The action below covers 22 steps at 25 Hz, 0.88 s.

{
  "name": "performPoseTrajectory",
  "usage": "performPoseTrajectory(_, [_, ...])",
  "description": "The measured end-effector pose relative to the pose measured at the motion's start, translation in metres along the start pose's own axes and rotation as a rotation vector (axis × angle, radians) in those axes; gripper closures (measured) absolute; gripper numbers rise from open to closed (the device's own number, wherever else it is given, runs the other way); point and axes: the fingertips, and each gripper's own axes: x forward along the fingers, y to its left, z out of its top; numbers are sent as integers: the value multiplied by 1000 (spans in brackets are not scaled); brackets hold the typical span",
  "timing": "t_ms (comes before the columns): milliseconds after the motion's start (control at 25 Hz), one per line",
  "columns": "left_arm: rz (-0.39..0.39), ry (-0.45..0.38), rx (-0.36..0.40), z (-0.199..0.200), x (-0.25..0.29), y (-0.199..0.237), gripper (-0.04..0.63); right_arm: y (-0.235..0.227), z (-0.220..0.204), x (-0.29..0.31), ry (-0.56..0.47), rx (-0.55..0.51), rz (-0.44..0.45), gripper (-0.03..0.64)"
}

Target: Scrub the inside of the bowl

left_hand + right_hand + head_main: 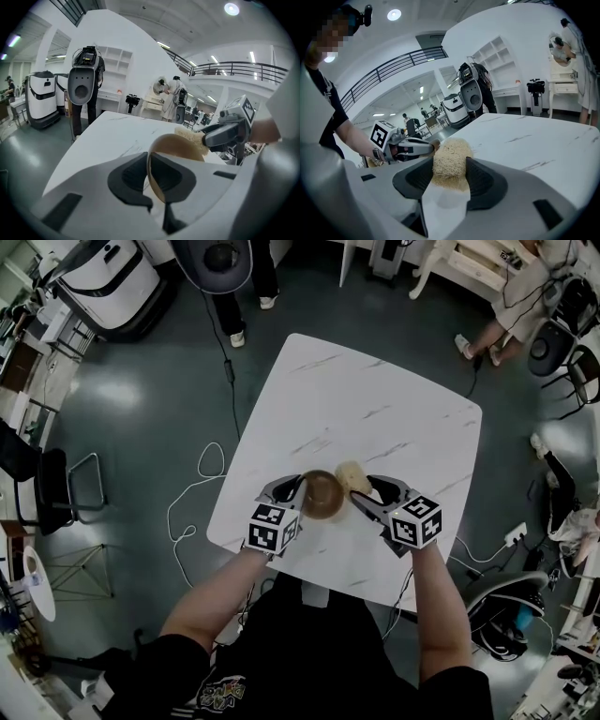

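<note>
Forearms in black sleeves reach in from the lower edge of the head view, one claw in each hand.

Item 1, bowl (322, 493): brown, round, its hollow facing up toward the head camera. It sits over the near part of the white marble-patterned table (375, 399), between the two claws. Whether its base rests on the tabletop cannot be told.

Item 2, left gripper (298, 487): jaws nearly together, clamped on the bowl's thin left rim, one pad inside the wall and one outside. Its own view shows the rim running down between the pads.

Item 3, right gripper (362, 495): jaws set wide, pressed on both sides of a straw-coloured fibrous scrubber (351, 476). The scrubber stands just beside the bowl's far right rim, outside the hollow. Contact with the rim cannot be confirmed.

Item 4, marker cubes: one rides on each claw, left (274, 527) and right (415, 519), both near the table's front edge.

Item 5, surroundings: grey floor all round the table. A white cable (192, 493) loops on the floor at its left. A black chair (56, 488) stands further left. Two people's feet (246, 324) show beyond the far corner.
</note>
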Motion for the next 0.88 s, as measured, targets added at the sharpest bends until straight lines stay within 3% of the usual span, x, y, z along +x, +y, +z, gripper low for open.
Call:
performPoseTrajectory(200, [60,17,-54,-3,6,17,577,-8,-19,-12,12,12,-40,390])
performPoseTrajectory(360, [91,24,-77,-3,14,26,577,-46,-47,-40,31,48,-237,390])
performPoseTrajectory(600, [147,56,-92,-4,29,36,577,-106,-83,-89,33,183,-545,390])
performPoseTrajectory(880, [206,101,-103,-14,48,45,577,-146,-102,-119,22,258,-694,388])
